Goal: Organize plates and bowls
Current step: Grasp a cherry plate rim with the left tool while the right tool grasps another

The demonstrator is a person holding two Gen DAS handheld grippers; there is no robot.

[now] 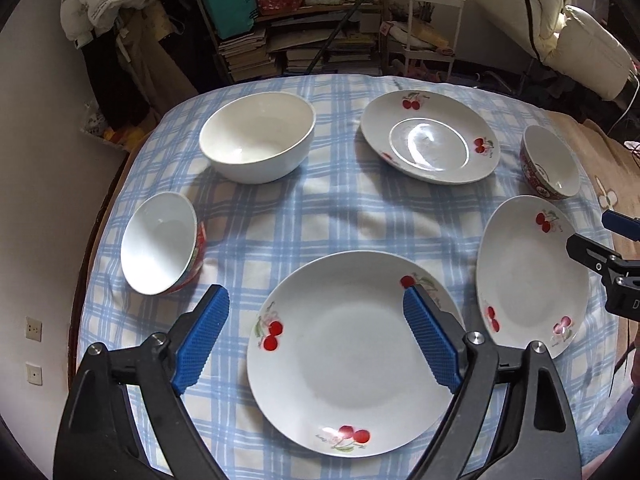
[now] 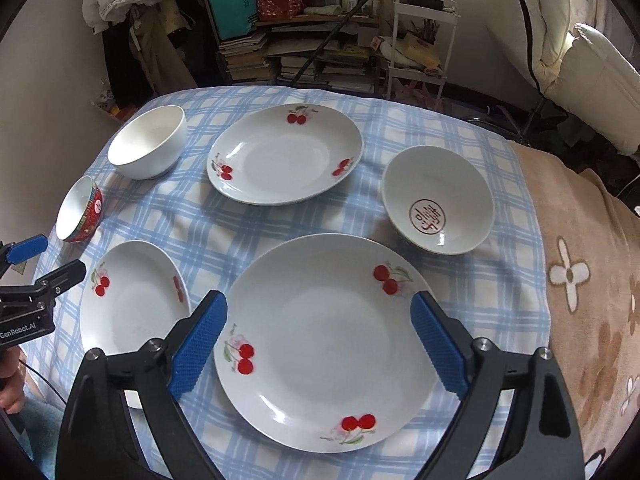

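Right below my left tool [image 1: 316, 336] lay one cherry plate [image 1: 348, 360]; another [image 2: 332, 344] lay under my right tool [image 2: 320, 340]. Both tools were wide open, holding nothing. Stacking hadn't started, I think; next I must grab a rim.

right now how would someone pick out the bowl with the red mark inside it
Start at the blue checked tablecloth and go to its right edge, beside the tan flowered blanket. The bowl sits behind the nearest cherry plate; only it has a round red character printed inside.
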